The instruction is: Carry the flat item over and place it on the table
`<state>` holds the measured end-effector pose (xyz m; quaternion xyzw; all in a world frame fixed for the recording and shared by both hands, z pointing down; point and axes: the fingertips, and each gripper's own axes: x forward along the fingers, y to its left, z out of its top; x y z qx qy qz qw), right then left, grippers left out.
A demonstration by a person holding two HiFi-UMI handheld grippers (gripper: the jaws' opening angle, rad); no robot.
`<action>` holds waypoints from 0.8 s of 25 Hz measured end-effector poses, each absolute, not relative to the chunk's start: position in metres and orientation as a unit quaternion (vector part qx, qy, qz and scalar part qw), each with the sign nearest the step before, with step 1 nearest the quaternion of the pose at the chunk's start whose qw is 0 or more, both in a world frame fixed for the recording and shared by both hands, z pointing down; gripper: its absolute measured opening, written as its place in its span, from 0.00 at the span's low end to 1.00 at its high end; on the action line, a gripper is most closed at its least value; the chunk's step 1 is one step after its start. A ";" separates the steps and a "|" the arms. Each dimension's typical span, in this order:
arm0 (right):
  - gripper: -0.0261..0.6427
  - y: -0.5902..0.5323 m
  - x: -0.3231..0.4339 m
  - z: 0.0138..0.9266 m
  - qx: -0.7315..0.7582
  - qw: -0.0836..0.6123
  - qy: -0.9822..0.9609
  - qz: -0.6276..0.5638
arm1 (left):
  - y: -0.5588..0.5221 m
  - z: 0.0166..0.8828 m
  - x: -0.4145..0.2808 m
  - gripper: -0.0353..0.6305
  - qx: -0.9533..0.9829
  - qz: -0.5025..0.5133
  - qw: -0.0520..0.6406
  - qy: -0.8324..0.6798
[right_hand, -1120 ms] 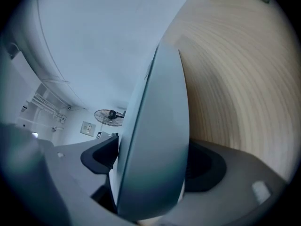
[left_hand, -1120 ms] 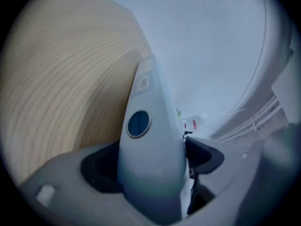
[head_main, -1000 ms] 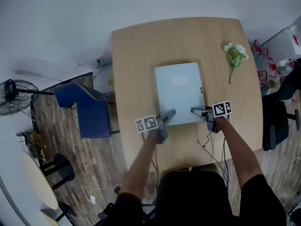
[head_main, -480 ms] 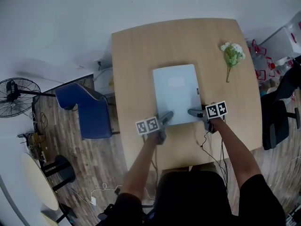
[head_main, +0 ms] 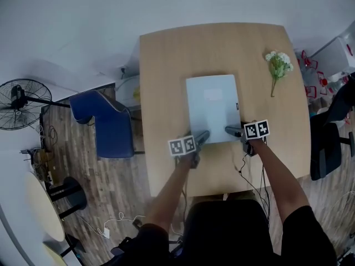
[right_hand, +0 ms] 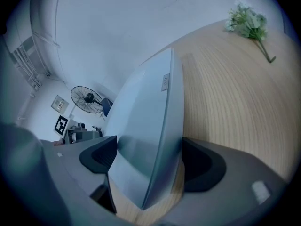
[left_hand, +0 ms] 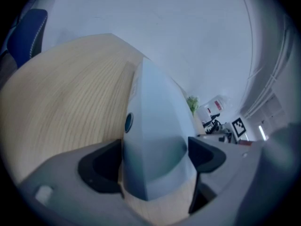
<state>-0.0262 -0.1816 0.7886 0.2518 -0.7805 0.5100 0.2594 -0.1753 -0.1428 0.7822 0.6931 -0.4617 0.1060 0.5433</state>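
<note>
A pale blue flat folder [head_main: 212,107] lies lengthwise over the middle of the light wooden table [head_main: 166,82]. My left gripper [head_main: 201,137] is shut on its near left corner, my right gripper [head_main: 231,129] on its near right corner. In the left gripper view the folder [left_hand: 153,121] fills the gap between the jaws of the left gripper [left_hand: 153,157], its corner sticking out toward the camera. The right gripper view shows the folder [right_hand: 146,121] edge-on, pinched by the right gripper [right_hand: 148,157], just above the wood. Whether the folder rests on the table, I cannot tell.
A sprig of white flowers [head_main: 278,66] lies at the table's far right. A blue chair [head_main: 105,126] stands left of the table, a standing fan [head_main: 19,96] farther left. Another dark chair [head_main: 327,143] is at the right edge. Cables [head_main: 244,168] trail near the table's front.
The folder and both grippers stay together over the table's middle. The view has shifted slightly, so table and folder appear a little farther right than before.
</note>
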 end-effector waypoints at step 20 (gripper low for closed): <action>0.63 -0.108 0.042 0.588 0.290 0.166 -0.889 0.312 | -0.061 0.610 -0.119 0.71 0.771 0.068 0.372 -0.513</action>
